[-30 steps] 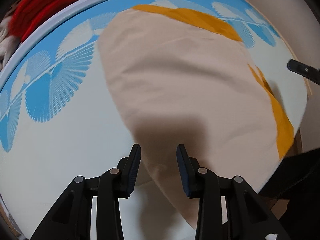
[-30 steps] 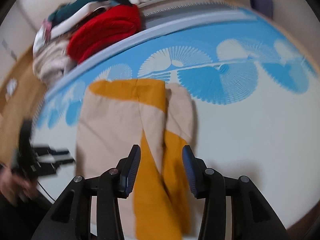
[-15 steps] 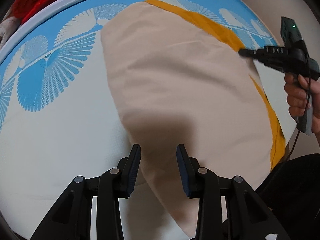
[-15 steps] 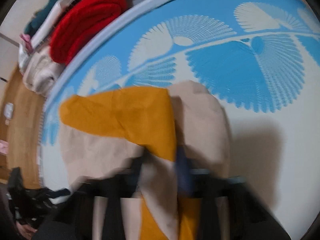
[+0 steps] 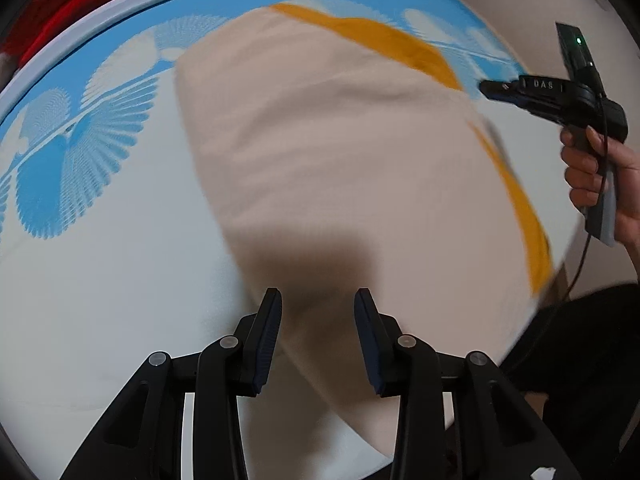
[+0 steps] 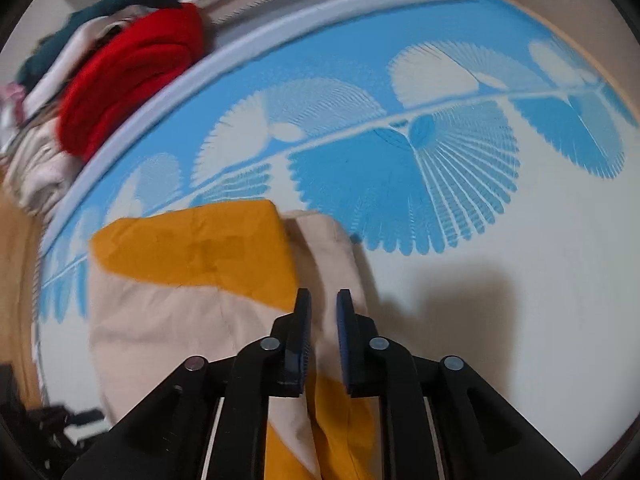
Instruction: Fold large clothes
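A large beige garment (image 5: 340, 160) with orange bands (image 5: 384, 44) lies spread on a blue and white patterned mat (image 5: 100, 260). My left gripper (image 5: 316, 312) hangs open just above the garment's near edge, with nothing pinched. In the right wrist view, my right gripper (image 6: 324, 308) stands low over the garment (image 6: 160, 312), beside its orange panel (image 6: 200, 248). Its jaws are narrow and opening, with beige cloth showing in the gap. In the left wrist view, a hand (image 5: 592, 168) holds the right gripper (image 5: 492, 90) at the garment's far right edge.
Red clothing (image 6: 132, 72) and a pile of pale clothes (image 6: 36, 168) lie beyond the mat's light rim (image 6: 160, 96). Wooden floor shows at the left. The person's dark clothing (image 5: 580, 360) is at the lower right of the left wrist view.
The right gripper came in from the right and sank over the garment's orange corner, and its jaws narrowed. The left gripper stayed over the near edge, tilting slightly.
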Demonstrator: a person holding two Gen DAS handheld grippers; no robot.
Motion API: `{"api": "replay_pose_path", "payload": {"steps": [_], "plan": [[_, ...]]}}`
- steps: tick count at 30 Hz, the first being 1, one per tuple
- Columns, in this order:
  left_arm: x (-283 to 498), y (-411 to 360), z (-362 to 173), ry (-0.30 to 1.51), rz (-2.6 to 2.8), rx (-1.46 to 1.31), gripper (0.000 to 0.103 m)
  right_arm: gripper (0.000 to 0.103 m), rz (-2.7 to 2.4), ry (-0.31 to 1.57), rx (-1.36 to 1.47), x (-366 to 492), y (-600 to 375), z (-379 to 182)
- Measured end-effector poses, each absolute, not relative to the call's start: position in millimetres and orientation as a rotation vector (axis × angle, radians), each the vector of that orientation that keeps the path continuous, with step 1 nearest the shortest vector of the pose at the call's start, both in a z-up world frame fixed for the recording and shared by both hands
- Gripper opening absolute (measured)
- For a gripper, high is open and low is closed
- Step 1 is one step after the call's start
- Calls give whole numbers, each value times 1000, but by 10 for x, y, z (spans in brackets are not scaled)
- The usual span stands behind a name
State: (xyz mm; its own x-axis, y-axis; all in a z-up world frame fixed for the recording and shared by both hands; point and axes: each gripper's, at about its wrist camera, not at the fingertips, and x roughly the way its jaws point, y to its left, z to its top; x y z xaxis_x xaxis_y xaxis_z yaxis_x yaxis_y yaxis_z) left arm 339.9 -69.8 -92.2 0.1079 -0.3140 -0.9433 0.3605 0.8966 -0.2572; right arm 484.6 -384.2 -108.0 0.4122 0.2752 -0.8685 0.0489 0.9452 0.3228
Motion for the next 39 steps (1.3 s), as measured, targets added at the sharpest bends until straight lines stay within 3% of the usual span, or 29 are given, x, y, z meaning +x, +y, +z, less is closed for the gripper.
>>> {"api": "replay_pose_path", "payload": {"steps": [5,11,16,18,22,26,30,35,39], "plan": [[3141,-947,-1011,1396,-623,203,34,25,488,1170,190,4437,-3607,-965],[2888,-1142,-1068,1395,-656,348,34,25,592,1389,-338,3702,-3152,-1557],[2625,-1215,-1195,1410,-691,489,35,25,552,1411,-267,3670,-3330,-1555],[2584,-1197,-1220,1412,-682,499,35,30,529,1430,-282,3655,-3361,-1606],[2642,-1060,-1154,1427,-688,426,38,54,460,1432,-265,3734,-3437,-1583],[2975,-756,-1083,1427,-556,184,40,57,436,1444,-92,3921,-3624,-1567],[3300,-550,-1115,1423,-438,-41,58,58,428,1478,42,4090,-3697,-1666],[3602,-412,-1389,1480,-384,-321,60,61,431,1516,103,4280,-3761,-1797],[3805,-358,-1570,1494,-384,-431,77,61,427,1512,183,4431,-3805,-1842]]}}
